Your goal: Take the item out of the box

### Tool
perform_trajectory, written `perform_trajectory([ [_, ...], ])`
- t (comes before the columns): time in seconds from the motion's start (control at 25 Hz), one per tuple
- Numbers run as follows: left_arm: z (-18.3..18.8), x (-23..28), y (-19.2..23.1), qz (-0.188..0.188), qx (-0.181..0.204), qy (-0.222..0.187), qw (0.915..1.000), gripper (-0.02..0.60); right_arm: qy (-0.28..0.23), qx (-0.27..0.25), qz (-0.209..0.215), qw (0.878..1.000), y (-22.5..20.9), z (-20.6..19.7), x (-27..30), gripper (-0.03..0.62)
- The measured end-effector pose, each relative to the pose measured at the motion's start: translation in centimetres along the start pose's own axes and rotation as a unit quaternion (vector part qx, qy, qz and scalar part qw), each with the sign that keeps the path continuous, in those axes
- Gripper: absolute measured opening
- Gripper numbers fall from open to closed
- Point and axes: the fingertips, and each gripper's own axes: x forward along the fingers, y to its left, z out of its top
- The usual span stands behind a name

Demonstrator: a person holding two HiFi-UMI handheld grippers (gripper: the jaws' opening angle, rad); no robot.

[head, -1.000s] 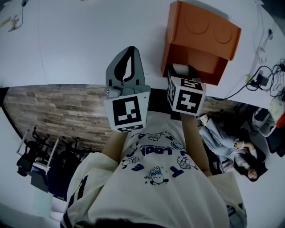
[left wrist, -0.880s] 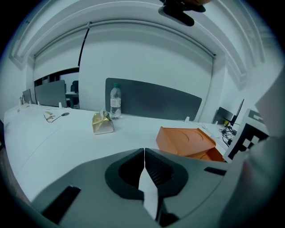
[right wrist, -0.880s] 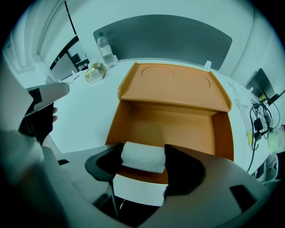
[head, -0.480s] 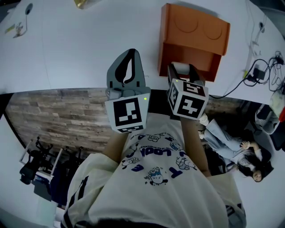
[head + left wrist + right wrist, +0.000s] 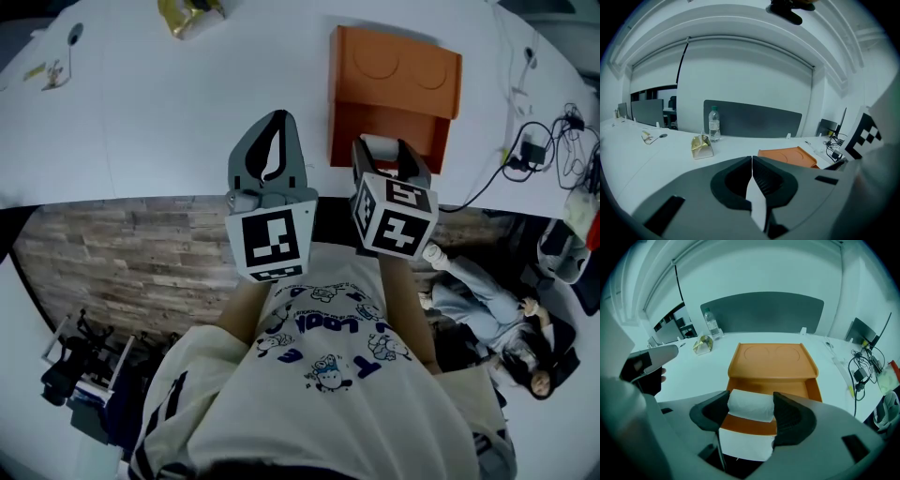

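Observation:
An orange box lies on the white table with its open side toward me; in the right gripper view the orange box shows its open front and flat top. My right gripper is shut on a white roll just in front of that opening. In the right gripper view the white roll sits crosswise in the right gripper, held by both dark pads. My left gripper hovers left of the box near the table's front edge. In its own view the left gripper is shut with nothing in it.
A gold foil packet lies far left of the box, and a water bottle stands behind it by a grey divider panel. Cables and a plug trail over the table's right end. Wood floor shows below the table edge.
In the head view the box and table have slid up and left. Both grippers have stayed almost where they were, and the right one still holds the roll, now a little nearer me than the box opening.

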Motion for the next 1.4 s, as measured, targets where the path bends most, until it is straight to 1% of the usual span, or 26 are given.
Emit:
perform_trajectory([
  [0.36, 2.4, -1.0, -0.9, -0.014, 0.012, -0.031, 0.9994, 0.018, -0.05, 0.007, -0.007, 0.999, -0.1, 2.2, -2.5, 0.285],
  [0.72, 4.8, -1.8, -2.3, -0.031, 0.027, -0.062, 0.9972, 0.018, -0.109, 0.01, -0.022, 0.994, -0.6, 4.7, -5.4, 0.285],
  [0.92, 6.4, -2.2, -3.0, -0.04, 0.036, -0.081, 0.9953, 0.018, -0.142, 0.018, -0.027, 0.989, -0.8, 6.1, -7.0, 0.285],
  [1.16, 7.8, -2.6, -4.1, -0.056, 0.042, -0.096, 0.9929, 0.018, -0.189, 0.028, -0.033, 0.981, -1.2, 7.7, -9.2, 0.285],
  [1.4, 8.9, -2.9, -5.5, -0.072, 0.052, -0.109, 0.99, 0.018, -0.214, 0.037, -0.045, 0.975, -1.9, 8.4, -10.8, 0.285],
])
